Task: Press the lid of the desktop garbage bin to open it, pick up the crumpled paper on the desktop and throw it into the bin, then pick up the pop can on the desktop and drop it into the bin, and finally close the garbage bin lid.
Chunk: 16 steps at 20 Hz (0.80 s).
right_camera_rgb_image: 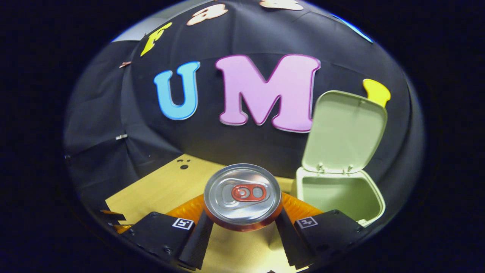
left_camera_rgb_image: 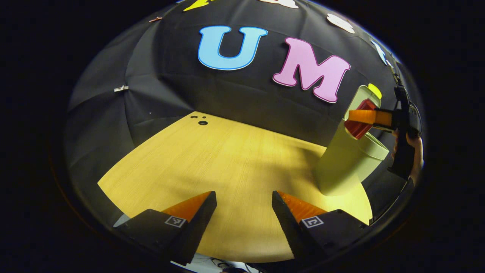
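Observation:
In the right gripper view my right gripper [right_camera_rgb_image: 242, 222] is shut on a pop can [right_camera_rgb_image: 242, 195], whose silver top and red tab face the camera. Just right of it stands the pale green bin [right_camera_rgb_image: 373, 197], its lid [right_camera_rgb_image: 346, 129] raised upright and its inside open. In the left gripper view the same bin [left_camera_rgb_image: 348, 163] stands at the table's right side, and the right gripper [left_camera_rgb_image: 369, 117] holds the red can [left_camera_rgb_image: 358, 125] above the bin's mouth. My left gripper [left_camera_rgb_image: 244, 203] hangs open over the wooden table [left_camera_rgb_image: 227, 159], nothing between its fingers.
Small dark holes [left_camera_rgb_image: 201, 120] mark the table's far corner. The black cloth wall closes the back and left. A hand [left_camera_rgb_image: 415, 151] holding the right gripper shows at the far right edge of the left gripper view.

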Tool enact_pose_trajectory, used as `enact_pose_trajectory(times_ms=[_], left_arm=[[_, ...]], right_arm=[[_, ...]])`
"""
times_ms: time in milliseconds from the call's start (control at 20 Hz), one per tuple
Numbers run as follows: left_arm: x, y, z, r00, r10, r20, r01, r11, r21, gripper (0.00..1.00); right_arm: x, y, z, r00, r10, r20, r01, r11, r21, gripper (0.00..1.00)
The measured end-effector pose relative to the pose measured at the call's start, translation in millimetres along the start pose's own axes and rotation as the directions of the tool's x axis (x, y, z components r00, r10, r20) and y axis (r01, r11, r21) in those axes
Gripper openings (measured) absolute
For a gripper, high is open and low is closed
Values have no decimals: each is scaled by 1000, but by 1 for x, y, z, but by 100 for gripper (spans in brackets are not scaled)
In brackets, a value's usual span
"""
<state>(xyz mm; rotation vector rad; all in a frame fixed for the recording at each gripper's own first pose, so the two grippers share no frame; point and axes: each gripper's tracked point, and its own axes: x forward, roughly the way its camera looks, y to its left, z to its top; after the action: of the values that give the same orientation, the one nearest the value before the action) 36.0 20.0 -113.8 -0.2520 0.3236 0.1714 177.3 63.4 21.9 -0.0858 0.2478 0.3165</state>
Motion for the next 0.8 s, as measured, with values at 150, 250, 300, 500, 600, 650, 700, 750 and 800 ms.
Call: enact_pose_trajectory(times_ms=[150, 250, 300, 500, 600, 650, 700, 750, 800], left_arm=[[4, -9, 3, 1000, -18, 5, 17, 1000, 17, 94], [10, -11, -2, 1000, -24, -10, 25, 999, 35, 94], [13, -12, -3, 1000, -25, -18, 25, 999, 41, 96], [23, -16, -5, 999, -28, -29, 29, 998, 47, 94], [29, -18, -6, 999, -28, -36, 30, 998, 49, 94], [32, -18, -6, 999, -28, -39, 30, 998, 52, 95], [36, -19, -4, 999, -28, -41, 30, 998, 54, 95], [37, -22, -3, 999, -29, -42, 32, 998, 56, 95], [40, -22, -4, 998, -32, -45, 34, 998, 58, 95]], right_arm=[[-11, -40, 28, 996, -61, 60, 58, 997, 43, 82], [-18, -66, 41, 992, -97, 84, 91, 993, 75, 82], [-19, -81, 43, 989, -121, 86, 113, 990, 83, 82], [-21, -138, 52, 969, -228, 98, 220, 972, 81, 82], [-20, -159, 48, 959, -266, 93, 259, 962, 84, 82], [-22, -169, 46, 955, -285, 88, 278, 957, 83, 82], [-24, -180, 43, 950, -300, 83, 293, 953, 82, 82], [-25, -186, 40, 947, -312, 79, 306, 949, 78, 82], [-26, -194, 37, 943, -324, 73, 319, 945, 76, 82]])
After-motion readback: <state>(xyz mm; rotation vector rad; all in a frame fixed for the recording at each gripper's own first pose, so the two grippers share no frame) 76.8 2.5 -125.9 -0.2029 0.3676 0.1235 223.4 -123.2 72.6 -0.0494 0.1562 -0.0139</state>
